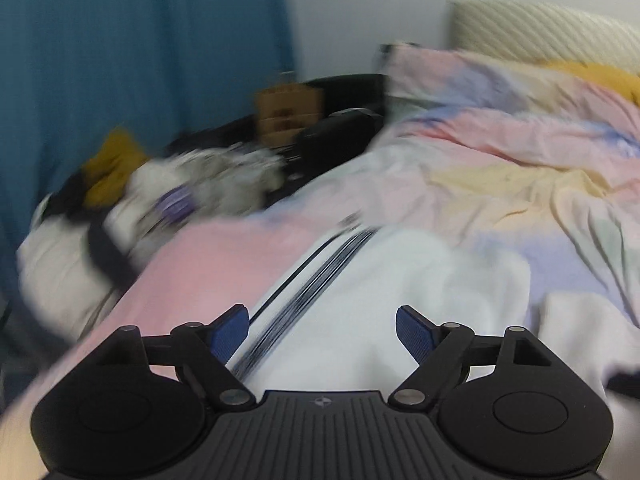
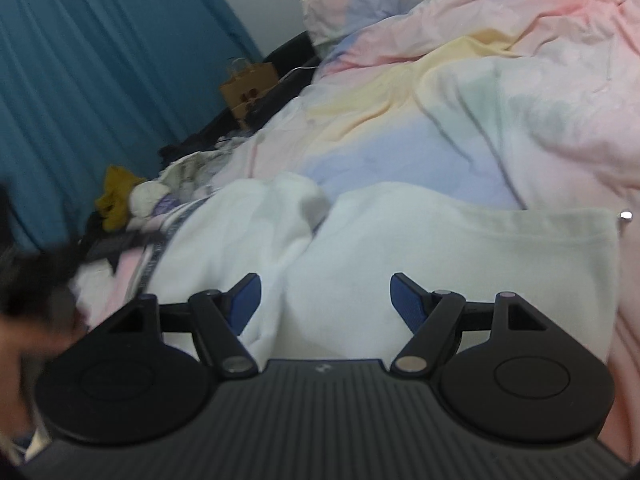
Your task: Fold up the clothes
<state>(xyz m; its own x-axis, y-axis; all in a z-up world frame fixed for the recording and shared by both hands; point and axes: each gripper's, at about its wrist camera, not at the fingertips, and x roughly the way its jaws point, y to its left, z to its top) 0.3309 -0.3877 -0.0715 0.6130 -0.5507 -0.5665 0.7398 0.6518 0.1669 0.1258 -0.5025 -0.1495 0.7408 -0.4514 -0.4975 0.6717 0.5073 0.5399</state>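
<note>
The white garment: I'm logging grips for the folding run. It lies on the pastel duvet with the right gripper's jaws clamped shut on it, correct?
Not quite. The white garment does lie on the pastel duvet, but the right gripper has its jaws open, pads apart above the cloth, as the right wrist view shows.

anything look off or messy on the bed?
Yes. The white garment lies bunched, with a deep crease down its middle, not flat for folding. A heap of clothes sits jumbled at the bed's left edge, and the duvet under it all is rumpled. Both grippers are open and hold nothing.
</note>
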